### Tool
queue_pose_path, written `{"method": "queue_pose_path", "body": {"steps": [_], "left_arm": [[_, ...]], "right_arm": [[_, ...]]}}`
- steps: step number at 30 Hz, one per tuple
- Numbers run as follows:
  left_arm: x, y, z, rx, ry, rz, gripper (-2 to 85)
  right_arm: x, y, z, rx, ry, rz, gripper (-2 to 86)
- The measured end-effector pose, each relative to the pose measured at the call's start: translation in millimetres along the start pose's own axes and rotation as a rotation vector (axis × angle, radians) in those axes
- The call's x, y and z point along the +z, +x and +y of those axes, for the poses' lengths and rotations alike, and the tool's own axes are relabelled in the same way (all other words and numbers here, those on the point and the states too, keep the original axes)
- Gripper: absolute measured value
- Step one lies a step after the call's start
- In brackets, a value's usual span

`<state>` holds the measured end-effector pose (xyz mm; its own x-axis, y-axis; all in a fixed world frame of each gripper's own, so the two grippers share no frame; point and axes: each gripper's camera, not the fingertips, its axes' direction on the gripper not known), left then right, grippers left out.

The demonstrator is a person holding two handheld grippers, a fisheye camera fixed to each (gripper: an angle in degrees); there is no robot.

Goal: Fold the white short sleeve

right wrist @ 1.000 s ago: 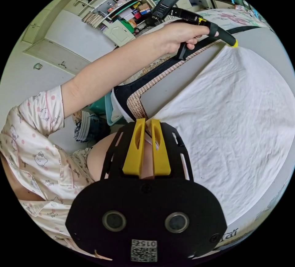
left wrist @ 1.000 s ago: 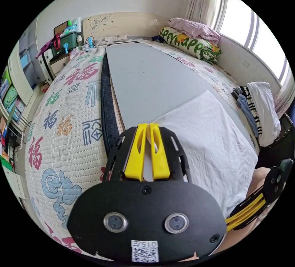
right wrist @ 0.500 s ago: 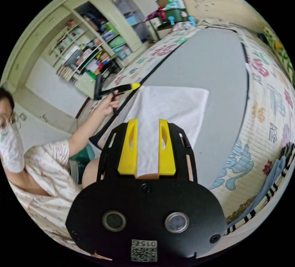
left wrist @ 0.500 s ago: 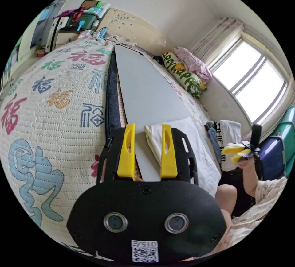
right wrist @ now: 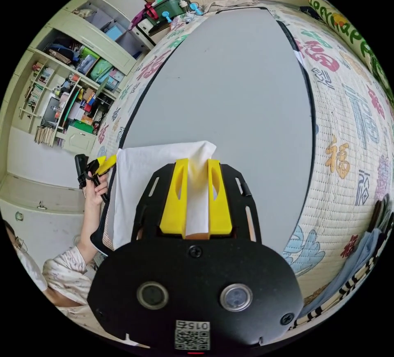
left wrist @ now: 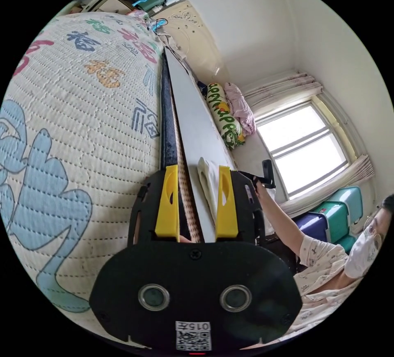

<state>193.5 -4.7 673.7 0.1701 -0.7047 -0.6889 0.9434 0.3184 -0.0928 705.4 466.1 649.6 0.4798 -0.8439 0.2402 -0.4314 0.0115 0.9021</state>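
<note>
The white short sleeve [right wrist: 139, 176] lies folded into a flat rectangle on the grey board [right wrist: 230, 86]. My right gripper [right wrist: 198, 162] straddles its far corner. The jaws are partly closed with a wide gap, and cloth fills that gap. My left gripper [left wrist: 196, 168] is open and low beside the board's edge [left wrist: 188, 119], with the folded shirt [left wrist: 207, 180] seen edge-on between its jaws but not touched. In the right gripper view the left gripper [right wrist: 100, 164] is held in a hand off the shirt's other side.
The board rests on a quilt with coloured characters [left wrist: 82, 106] covering a bed. A green pillow [left wrist: 223, 119] and a window [left wrist: 303, 143] lie beyond. Shelves [right wrist: 69, 98] stand at one side, a clothes pile [right wrist: 369, 250] at the bed's edge. The person [left wrist: 328, 258] sits close.
Both grippers let go of the shirt and opened. The left one dropped low beside the board's edge. The right one returned to the shirt's far corner and its jaws narrowed.
</note>
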Motion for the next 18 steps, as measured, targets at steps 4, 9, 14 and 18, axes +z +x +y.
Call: {"method": "queue_pose_path", "body": {"steps": [4, 9, 14, 18], "left_arm": [[-11.7, -17.7, -2.6, 0.031, 0.015, 0.034, 15.4], [-28.0, -47.7, -9.2, -0.01, 0.033, 0.065, 13.9], [-45.7, -70.7, -15.9, -0.047, 0.046, 0.07, 8.0], [-55.0, -81.7, -28.2, -0.053, 0.017, 0.089, 5.4]], "right_arm": [[21.4, -10.6, -16.8, 0.015, -0.008, -0.075, 7.7], [66.9, -56.0, -40.4, -0.088, -0.03, -0.053, 7.8], [87.6, -70.8, -37.8, -0.175, -0.057, 0.08, 9.3], [89.8, -48.1, -24.1, -0.175, -0.003, 0.145, 10.8]]}}
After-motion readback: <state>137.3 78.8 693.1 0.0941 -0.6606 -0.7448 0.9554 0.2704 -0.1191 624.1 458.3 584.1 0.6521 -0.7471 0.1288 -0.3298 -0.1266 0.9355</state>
